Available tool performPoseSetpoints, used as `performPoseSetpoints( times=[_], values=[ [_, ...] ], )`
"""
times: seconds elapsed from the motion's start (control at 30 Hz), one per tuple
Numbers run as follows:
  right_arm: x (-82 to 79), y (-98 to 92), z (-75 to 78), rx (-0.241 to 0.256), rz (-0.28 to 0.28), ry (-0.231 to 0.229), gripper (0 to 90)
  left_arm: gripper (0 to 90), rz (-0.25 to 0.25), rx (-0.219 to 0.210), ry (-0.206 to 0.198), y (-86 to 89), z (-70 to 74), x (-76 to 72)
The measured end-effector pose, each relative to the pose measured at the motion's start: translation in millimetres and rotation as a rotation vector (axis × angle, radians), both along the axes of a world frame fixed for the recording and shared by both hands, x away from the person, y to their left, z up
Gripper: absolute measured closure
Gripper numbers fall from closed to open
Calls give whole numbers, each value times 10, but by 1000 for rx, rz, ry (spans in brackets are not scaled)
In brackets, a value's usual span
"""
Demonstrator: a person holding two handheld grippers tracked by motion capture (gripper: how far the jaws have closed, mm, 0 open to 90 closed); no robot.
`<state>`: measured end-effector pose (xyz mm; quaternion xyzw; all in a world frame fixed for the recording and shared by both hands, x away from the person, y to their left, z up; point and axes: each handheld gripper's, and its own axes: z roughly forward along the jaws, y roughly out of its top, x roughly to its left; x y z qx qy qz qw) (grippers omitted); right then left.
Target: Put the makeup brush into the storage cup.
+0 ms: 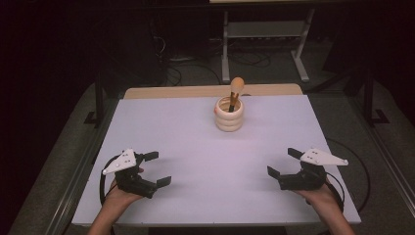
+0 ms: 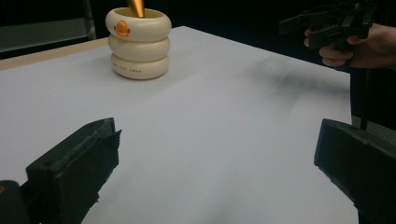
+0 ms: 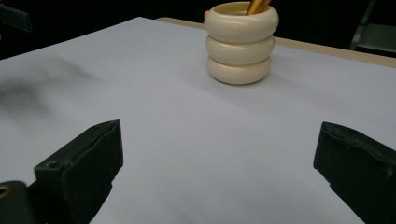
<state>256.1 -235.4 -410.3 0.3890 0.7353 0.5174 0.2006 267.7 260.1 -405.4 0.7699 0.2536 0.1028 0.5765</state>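
A cream holder [image 1: 230, 113] shaped like three stacked rings stands upright at the back middle of the white table [image 1: 195, 147]. A brush [image 1: 235, 91] with a dark handle and an orange-tan head sticks out of it. The holder [image 2: 137, 43] carries an orange mark in the left gripper view, and the holder [image 3: 241, 42] sits far ahead in the right gripper view. My left gripper [image 1: 157, 168] rests near the front left edge, open and empty. My right gripper [image 1: 284, 163] rests near the front right edge, open and empty. The other hand's gripper [image 2: 327, 23] appears in the left gripper view.
A wooden board [image 1: 210, 91] borders the table's far edge. Behind it stand a white metal frame [image 1: 264, 34] and floor cables [image 1: 195, 68] in a dark room. Black cables [image 1: 352, 166] trail off the table's right side.
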Motion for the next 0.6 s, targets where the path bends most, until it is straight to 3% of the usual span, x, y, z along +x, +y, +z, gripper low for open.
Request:
performPoseSetpoints(
  times=[0.2,0.6],
  values=[
    [9,-39,-50,23,-1,1,9,0,1,7,-2,5,-23,13],
    [6,-36,-59,-2,29,-6,8,0,5,23,1,18,-40,28]
  ],
)
